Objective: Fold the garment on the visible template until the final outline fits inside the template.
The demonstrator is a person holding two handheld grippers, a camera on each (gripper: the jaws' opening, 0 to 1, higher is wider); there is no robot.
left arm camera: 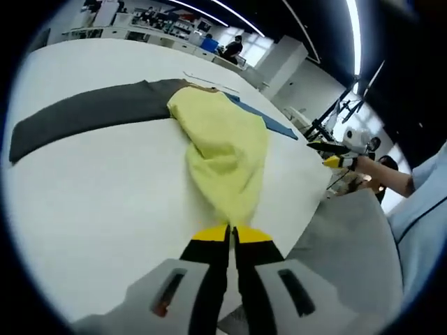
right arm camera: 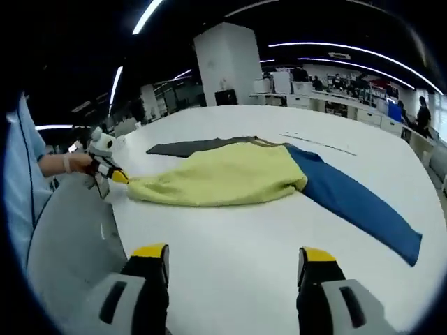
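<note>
1. The garment [right arm camera: 230, 183] lies on the white table [right arm camera: 230, 279]: yellow body bunched, a grey sleeve [left arm camera: 84, 115] and a blue sleeve [right arm camera: 356, 202] spread to opposite sides.
2. It looks soft, light and limp; best held at hems or corners, as it will sag and drag.
3. The left gripper [left arm camera: 231, 234] is pinched on the garment's yellow hem at the table edge, held low.
4. The right gripper [right arm camera: 234, 262] hovers on the near side of the garment, jaws spread, empty.
</note>
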